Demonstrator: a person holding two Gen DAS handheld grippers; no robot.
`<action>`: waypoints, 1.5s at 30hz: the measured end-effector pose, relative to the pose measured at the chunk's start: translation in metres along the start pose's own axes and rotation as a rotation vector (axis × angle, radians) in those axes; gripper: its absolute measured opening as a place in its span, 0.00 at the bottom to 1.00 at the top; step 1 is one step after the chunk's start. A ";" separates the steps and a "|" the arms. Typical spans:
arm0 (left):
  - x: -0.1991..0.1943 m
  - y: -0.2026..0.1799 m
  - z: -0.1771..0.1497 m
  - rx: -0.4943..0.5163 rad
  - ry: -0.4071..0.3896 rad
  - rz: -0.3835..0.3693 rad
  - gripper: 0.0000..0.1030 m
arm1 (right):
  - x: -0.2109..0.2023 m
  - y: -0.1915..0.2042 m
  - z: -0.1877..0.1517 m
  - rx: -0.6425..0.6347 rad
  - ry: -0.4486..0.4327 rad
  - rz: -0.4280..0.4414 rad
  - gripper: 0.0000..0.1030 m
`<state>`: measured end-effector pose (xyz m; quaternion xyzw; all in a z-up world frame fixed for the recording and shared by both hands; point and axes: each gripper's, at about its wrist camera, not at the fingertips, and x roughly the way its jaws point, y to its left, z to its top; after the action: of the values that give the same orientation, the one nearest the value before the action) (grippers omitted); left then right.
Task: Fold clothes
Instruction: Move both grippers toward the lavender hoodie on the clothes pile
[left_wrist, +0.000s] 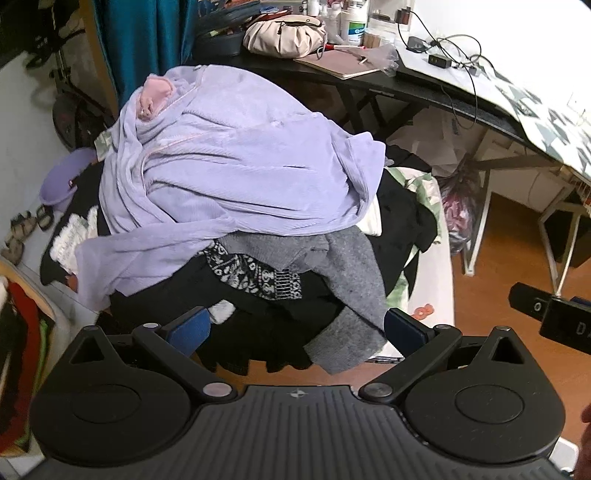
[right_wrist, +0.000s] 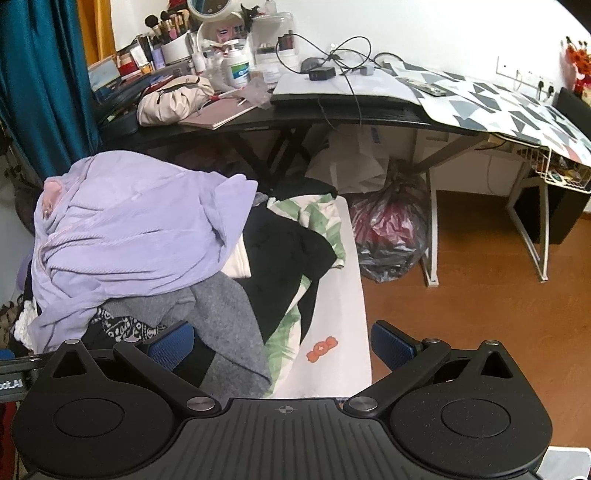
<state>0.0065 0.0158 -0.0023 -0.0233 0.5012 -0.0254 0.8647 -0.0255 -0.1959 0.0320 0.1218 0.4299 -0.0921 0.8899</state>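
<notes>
Big heap of clothes on the bed (right_wrist: 354, 295), topped by a fuzzy ribbed lilac robe (left_wrist: 229, 162) draped crosswise, sleeve trailing left. Under it, a felty gray sweater (left_wrist: 347, 273) and black stuff. Cluttered desk (right_wrist: 332, 114) sits behind. Left gripper (left_wrist: 297, 332) and right gripper (right_wrist: 282, 345) both hover spread wide, holding nothing.

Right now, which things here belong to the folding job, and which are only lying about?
For the job:
lavender fleece jacket
grey sweater
black clothes
left gripper, open
right gripper, open

Lying about:
beige pouch bag
lotion pump bottle
charger cables
plastic bag
</notes>
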 end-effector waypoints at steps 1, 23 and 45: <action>0.001 0.002 0.000 -0.013 0.003 -0.004 0.99 | 0.002 0.001 0.000 0.006 0.002 0.001 0.99; 0.005 0.029 0.014 -0.116 -0.038 0.118 0.99 | 0.053 -0.019 0.033 0.001 -0.011 0.058 0.99; 0.038 0.061 0.032 -0.137 -0.035 0.205 0.99 | 0.073 0.032 0.063 -0.179 -0.024 0.027 0.99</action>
<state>0.0547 0.0745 -0.0230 -0.0312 0.4866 0.0977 0.8676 0.0747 -0.1885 0.0173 0.0464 0.4242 -0.0425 0.9034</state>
